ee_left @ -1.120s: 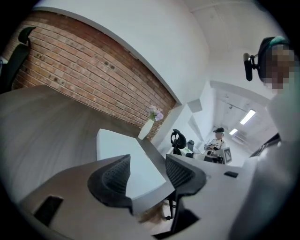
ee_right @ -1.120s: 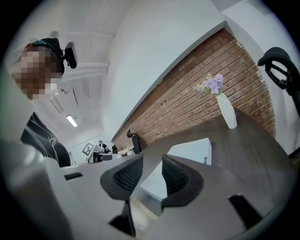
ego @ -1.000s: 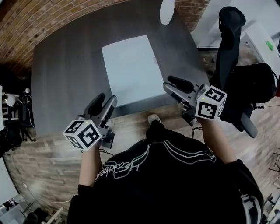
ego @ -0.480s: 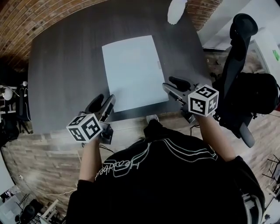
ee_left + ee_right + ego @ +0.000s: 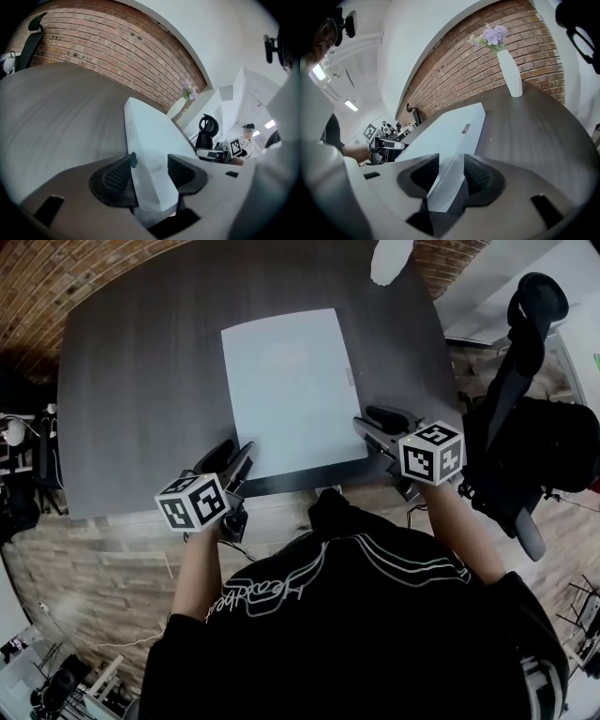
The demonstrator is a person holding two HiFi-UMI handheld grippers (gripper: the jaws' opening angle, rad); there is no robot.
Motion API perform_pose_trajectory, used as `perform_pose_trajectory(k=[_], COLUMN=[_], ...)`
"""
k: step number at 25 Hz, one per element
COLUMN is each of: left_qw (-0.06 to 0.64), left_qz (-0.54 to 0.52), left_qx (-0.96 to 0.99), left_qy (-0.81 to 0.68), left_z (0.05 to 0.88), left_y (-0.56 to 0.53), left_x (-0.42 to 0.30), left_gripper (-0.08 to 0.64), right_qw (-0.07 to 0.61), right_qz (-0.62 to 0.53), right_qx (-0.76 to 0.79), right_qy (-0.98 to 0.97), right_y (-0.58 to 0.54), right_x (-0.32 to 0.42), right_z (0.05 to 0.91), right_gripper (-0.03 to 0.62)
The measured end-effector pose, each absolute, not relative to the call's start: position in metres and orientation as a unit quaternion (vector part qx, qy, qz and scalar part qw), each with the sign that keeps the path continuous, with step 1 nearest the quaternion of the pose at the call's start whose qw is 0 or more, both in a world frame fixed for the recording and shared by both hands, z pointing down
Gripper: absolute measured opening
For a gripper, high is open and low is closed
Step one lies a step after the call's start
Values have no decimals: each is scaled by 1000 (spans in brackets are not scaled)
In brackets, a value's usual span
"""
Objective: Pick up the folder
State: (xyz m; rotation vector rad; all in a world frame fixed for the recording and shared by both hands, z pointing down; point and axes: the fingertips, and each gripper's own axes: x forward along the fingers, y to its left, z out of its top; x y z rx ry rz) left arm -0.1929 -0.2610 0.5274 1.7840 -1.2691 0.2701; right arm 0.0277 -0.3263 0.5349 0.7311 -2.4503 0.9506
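A pale blue folder (image 5: pixel 286 390) lies flat on the dark table (image 5: pixel 141 381), its short edge toward me. My left gripper (image 5: pixel 230 457) hovers at the folder's near left corner, jaws apart. In the left gripper view that corner of the folder (image 5: pixel 150 140) shows in the gap of the left gripper (image 5: pixel 150 171), and neither pad presses on it. My right gripper (image 5: pixel 377 425) is at the near right corner. Its jaws are closing, and the folder (image 5: pixel 445 131) shows between the pads of the right gripper (image 5: pixel 451 176), untouched.
A white vase (image 5: pixel 389 259) with purple flowers (image 5: pixel 494 35) stands at the table's far right edge. A black office chair (image 5: pixel 525 409) sits right of the table. A brick wall (image 5: pixel 108 42) runs behind. The table's near edge is just below both grippers.
Both grippers have sunk and come forward to the folder's near corners. The folder has not moved.
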Motion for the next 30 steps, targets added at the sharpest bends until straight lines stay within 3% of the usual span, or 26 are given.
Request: perform_pose_trajectory(k=[12,30], left_qw=[477,462], left_qz=[99,122], left_qx=[726,727], left_qy=[-486,-494], left_z=[539,538], left_y=[-260,-261], left_x=[-188,-188], left_gripper=[210,195], right_qw=[202,207], right_qz=[374,367], right_qx=[227,213], right_qy=[-876,-881], right_y=[-324,-325], right_x=[23,21], right_z=[538,538], right_gripper=[92,92])
